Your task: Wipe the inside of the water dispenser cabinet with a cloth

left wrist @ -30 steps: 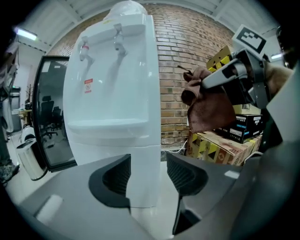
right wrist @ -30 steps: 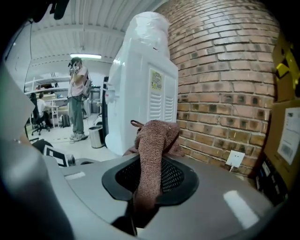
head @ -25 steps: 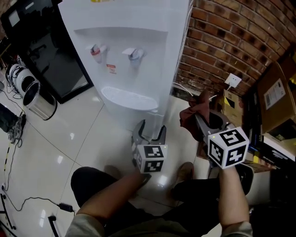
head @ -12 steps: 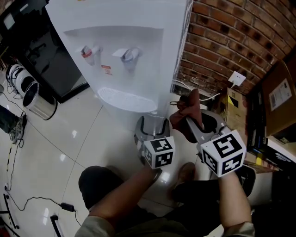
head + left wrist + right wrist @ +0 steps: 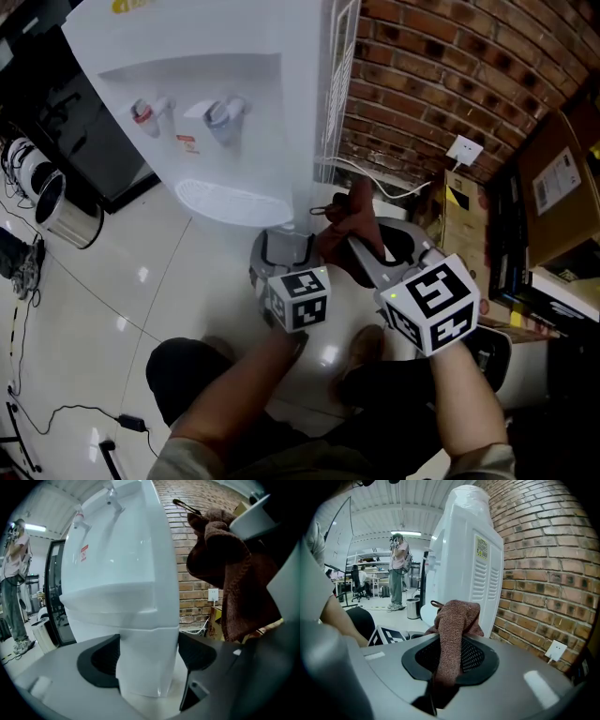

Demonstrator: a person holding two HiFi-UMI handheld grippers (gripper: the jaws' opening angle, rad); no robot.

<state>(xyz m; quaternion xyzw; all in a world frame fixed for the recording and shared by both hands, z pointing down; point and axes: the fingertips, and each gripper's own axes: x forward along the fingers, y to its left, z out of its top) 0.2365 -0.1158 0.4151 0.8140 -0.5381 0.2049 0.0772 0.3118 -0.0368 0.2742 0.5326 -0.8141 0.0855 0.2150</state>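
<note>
Right gripper point(image 5: 354, 246) is clenched on the cloth point(image 5: 349, 214). In the right gripper view a fold of it runs down between the two dark mesh pads of that gripper point(image 5: 449, 660), and the rest bunches above the tips. The cloth point(image 5: 457, 620) is a reddish-brown, nubbly terry piece with a small loop sticking out at one corner. It hangs in the air just beside the right front edge of the white water dispenser point(image 5: 216, 84), near the brick wall point(image 5: 450, 66).

Left gripper point(image 5: 287, 255) is released – its jaws have just been opening and now stand wide with nothing gripped. In the left gripper view, that gripper point(image 5: 149, 658) faces the dispenser's lower body point(image 5: 140, 663), which fills the gap between the jaws. Whether they touch it I cannot tell. The cloth point(image 5: 234, 573) droops at the upper right of that view.

A second ago the cloth was further right, out by the cardboard box point(image 5: 459, 211) and apart from the dispenser. Since then both grippers have come in toward the machine – the left one, which was out on the floor tiles below the base, now sits tucked under the drip tray point(image 5: 225, 202). The cloth has stayed pinched the same way throughout.
</note>
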